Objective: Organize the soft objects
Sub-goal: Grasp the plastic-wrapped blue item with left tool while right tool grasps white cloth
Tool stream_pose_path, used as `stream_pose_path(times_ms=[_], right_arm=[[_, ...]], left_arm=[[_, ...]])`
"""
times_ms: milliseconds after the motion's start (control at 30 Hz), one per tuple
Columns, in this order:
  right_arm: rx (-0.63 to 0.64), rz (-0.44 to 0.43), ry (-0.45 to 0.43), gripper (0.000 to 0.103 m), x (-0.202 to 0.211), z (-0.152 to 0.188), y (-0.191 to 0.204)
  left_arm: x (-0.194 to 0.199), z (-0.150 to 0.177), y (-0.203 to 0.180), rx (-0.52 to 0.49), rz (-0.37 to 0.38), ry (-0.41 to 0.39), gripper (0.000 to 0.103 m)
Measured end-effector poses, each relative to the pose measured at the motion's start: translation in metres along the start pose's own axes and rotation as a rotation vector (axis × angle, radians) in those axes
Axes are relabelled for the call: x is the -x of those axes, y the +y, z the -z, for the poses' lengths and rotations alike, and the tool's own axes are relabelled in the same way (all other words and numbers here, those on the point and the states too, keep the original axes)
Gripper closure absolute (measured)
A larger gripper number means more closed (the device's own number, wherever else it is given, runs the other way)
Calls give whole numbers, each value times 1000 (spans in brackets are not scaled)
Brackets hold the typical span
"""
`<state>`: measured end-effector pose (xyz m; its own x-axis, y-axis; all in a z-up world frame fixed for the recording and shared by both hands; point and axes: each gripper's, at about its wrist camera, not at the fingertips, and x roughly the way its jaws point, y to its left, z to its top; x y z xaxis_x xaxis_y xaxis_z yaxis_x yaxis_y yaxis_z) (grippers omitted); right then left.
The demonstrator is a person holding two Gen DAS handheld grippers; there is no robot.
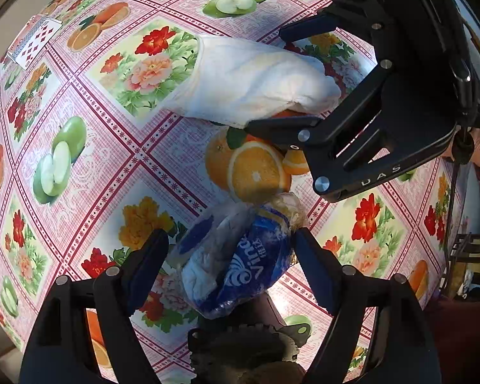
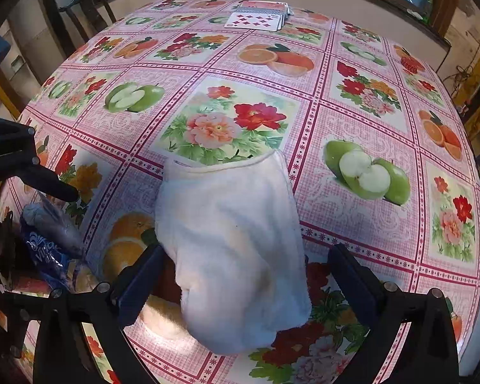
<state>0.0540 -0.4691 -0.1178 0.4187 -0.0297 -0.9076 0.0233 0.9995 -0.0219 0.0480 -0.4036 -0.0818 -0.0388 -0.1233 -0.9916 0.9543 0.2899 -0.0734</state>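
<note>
Left gripper (image 1: pixel 232 257) spread apart around a blue-and-white tissue pack (image 1: pixel 236 256) lying on the fruit-and-flower tablecloth (image 1: pixel 112 166), pads on either side, contact not discernible. Right gripper (image 2: pixel 243 281) likewise spread, straddling the near end of a folded white towel (image 2: pixel 230 240) resting on the cloth just beside the pack. Playing cards (image 2: pixel 259 16) well apart at the far table edge.
</note>
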Motion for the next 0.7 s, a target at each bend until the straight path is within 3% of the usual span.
stream_pose_path(times_ms=[67, 167, 233, 300, 400, 467, 600, 700], right_arm=[[13, 4, -3, 2, 0, 0, 0], [20, -11, -12, 18, 6, 1, 0], [22, -17, -25, 50, 12, 3, -1], [20, -17, -37, 70, 16, 5, -3], [4, -34, -49, 72, 19, 11, -7], [-32, -71, -67, 78, 22, 14, -11], [-108, -123, -94, 78, 27, 19, -19], [-137, -138, -116, 78, 37, 21, -19]], left_arm=[[-2, -2, -1, -4, -1, 9, 23], [1, -2, 7, 8, 43, -1, 47], [5, -1, 14, 30, 27, -21, 55], [8, 3, 19, 46, 28, -36, 58], [14, 10, 28, 83, 27, -84, 64], [20, 18, 40, 137, 27, -120, 68], [35, 40, 66, 255, 15, -196, 78], [49, 58, 78, 336, 2, -259, 79]])
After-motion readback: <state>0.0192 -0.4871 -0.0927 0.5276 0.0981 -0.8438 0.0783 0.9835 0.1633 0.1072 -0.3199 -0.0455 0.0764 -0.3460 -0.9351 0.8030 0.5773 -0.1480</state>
